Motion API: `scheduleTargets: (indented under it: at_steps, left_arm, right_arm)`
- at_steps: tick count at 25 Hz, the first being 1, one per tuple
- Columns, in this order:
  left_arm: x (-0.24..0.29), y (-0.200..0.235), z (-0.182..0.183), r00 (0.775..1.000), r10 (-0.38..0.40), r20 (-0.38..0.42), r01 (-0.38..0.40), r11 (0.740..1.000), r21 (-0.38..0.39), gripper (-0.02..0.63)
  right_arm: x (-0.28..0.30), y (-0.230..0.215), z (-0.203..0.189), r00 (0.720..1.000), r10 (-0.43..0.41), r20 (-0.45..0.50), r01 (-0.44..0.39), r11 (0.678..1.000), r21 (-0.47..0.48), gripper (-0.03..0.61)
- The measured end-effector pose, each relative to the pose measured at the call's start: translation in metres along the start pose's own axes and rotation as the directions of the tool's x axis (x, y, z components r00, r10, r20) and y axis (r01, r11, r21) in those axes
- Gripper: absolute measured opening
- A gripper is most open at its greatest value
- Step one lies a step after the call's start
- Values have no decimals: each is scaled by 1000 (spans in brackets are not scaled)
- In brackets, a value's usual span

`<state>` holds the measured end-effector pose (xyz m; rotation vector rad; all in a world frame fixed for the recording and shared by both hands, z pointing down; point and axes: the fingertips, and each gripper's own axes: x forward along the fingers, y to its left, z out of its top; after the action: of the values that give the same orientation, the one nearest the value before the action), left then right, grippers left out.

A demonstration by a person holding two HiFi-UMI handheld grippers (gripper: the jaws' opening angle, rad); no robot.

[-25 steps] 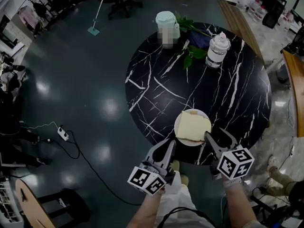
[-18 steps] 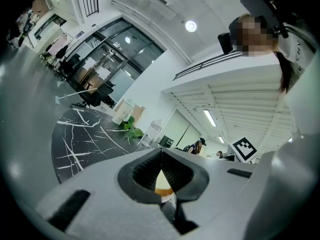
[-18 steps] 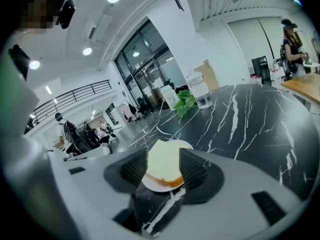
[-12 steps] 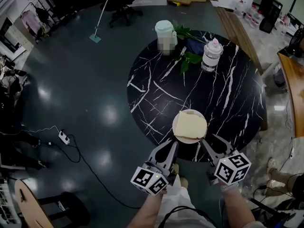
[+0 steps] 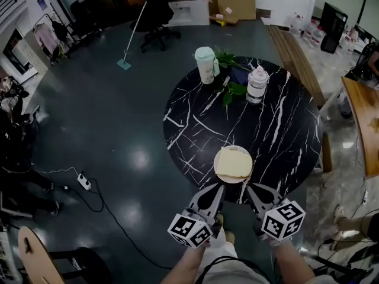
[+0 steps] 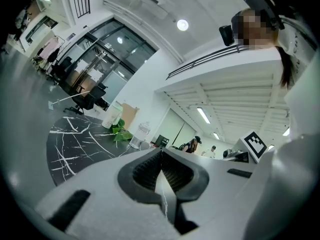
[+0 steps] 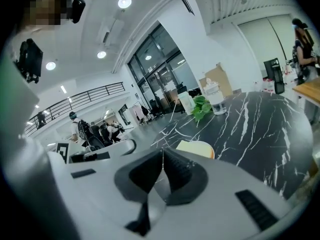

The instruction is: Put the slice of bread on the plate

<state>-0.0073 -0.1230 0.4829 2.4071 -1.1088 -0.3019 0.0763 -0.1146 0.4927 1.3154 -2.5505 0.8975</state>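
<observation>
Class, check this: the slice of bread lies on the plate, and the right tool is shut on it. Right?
No. The slice of bread lies on the plate, but the right tool is shut on nothing, short of the plate; the right gripper view shows it.

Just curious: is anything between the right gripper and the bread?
Nothing visible. Only black table lies between the shut, empty right gripper and the bread, which already lies on the plate.
</observation>
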Motion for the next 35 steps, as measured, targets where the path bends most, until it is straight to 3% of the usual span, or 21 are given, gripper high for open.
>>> scheduleTargets:
  at_steps: [10,35]
  left_arm:
    - [-4,-37,23,1000,-19,-15,20,998,65,6]
    - [-1,-50,23,999,-35,-15,36,998,61,6]
  right_arm:
    - [-31,39,20,998,28,62,-26,999,-31,11]
    - [-41,43,23,997,18,70,-14,999,-53,9]
